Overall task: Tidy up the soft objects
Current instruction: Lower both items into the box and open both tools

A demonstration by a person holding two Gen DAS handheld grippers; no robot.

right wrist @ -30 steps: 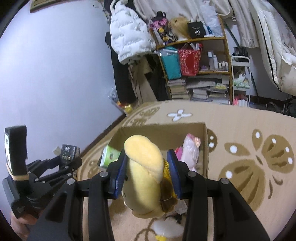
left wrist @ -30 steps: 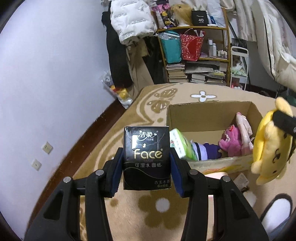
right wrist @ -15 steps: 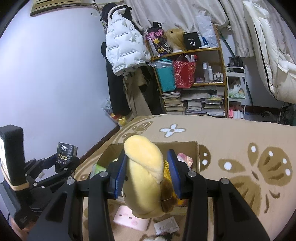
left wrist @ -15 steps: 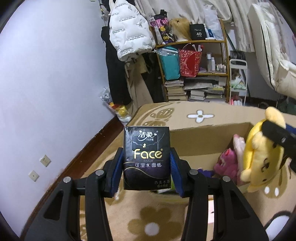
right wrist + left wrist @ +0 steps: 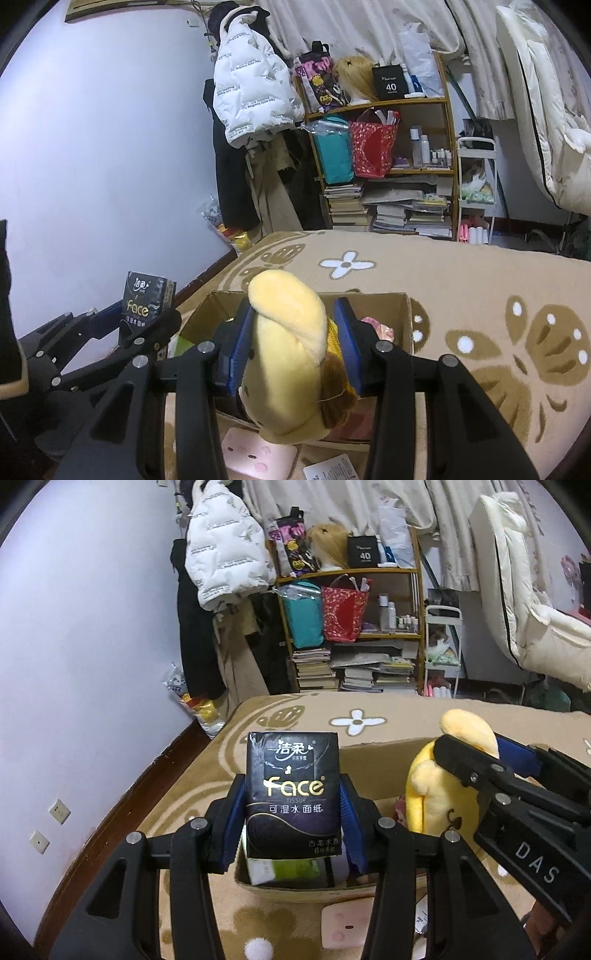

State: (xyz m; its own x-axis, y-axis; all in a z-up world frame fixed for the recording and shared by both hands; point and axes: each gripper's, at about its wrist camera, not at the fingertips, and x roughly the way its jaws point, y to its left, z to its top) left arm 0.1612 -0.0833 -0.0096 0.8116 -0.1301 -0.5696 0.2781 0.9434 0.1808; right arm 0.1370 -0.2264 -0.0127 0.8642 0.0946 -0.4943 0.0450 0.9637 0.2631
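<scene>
My left gripper (image 5: 292, 821) is shut on a black "Face" tissue pack (image 5: 292, 794) and holds it above the near left corner of the cardboard box (image 5: 373, 755). My right gripper (image 5: 293, 341) is shut on a yellow plush toy (image 5: 288, 354), held over the box (image 5: 404, 314). The plush also shows in the left wrist view (image 5: 432, 786), the tissue pack in the right wrist view (image 5: 146, 299). A green tissue pack (image 5: 284, 869) and a pink item (image 5: 378, 326) lie in the box.
The box stands on a beige patterned carpet (image 5: 480, 280). A pink flat item (image 5: 255, 454) and a white label card (image 5: 332, 470) lie on the carpet before the box. A cluttered shelf (image 5: 388, 166) and hung coats (image 5: 251, 92) stand at the far wall.
Both grippers have risen and tilted up with their loads, so the box now sits lower in both views. The plush has moved closer to the left gripper. Both grips are unchanged.
</scene>
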